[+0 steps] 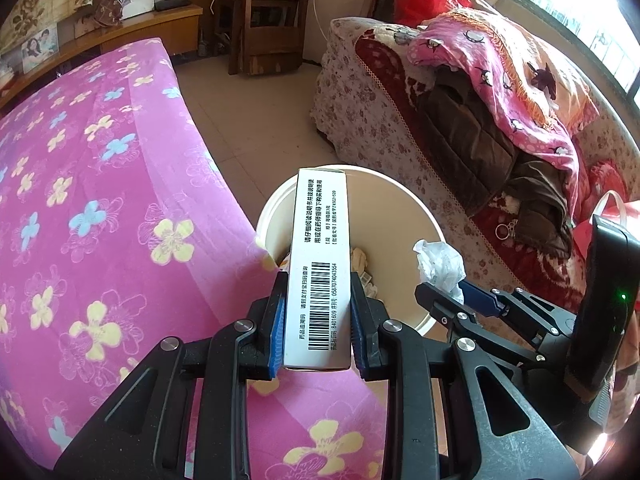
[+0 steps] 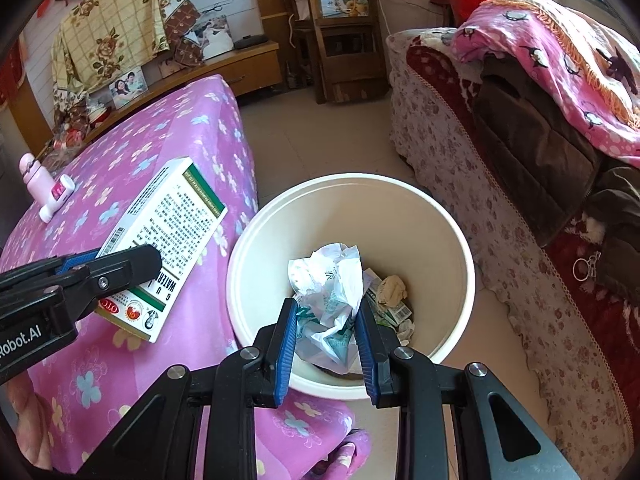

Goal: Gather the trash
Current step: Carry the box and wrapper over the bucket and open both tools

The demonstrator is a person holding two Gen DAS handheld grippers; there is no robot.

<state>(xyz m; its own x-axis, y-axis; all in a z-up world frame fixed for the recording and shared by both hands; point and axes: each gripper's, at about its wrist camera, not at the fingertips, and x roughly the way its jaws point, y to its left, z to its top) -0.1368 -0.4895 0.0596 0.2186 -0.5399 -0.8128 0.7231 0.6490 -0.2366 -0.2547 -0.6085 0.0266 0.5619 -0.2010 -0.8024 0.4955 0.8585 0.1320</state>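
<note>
My left gripper [image 1: 318, 292] is shut on a white medicine box [image 1: 318, 268] with a barcode, held over the near rim of the cream trash bin [image 1: 396, 200]. In the right wrist view the same box [image 2: 168, 232] sits in the left gripper [image 2: 156, 260] above the pink bed edge. My right gripper [image 2: 326, 316] is shut on a crumpled white plastic wrapper [image 2: 332, 292], held over the bin [image 2: 440, 224]. It also shows in the left wrist view [image 1: 452, 290] with the wrapper [image 1: 438, 266]. Crumpled paper trash [image 2: 394, 286] lies in the bin.
A bed with a pink flowered cover [image 1: 100, 200] lies left of the bin. A sofa with blankets and a brown coat [image 1: 480, 140] stands to the right. A pink bottle [image 2: 38, 178] and a small tube [image 2: 56, 198] lie on the bed. Wooden chairs [image 1: 272, 20] stand at the back.
</note>
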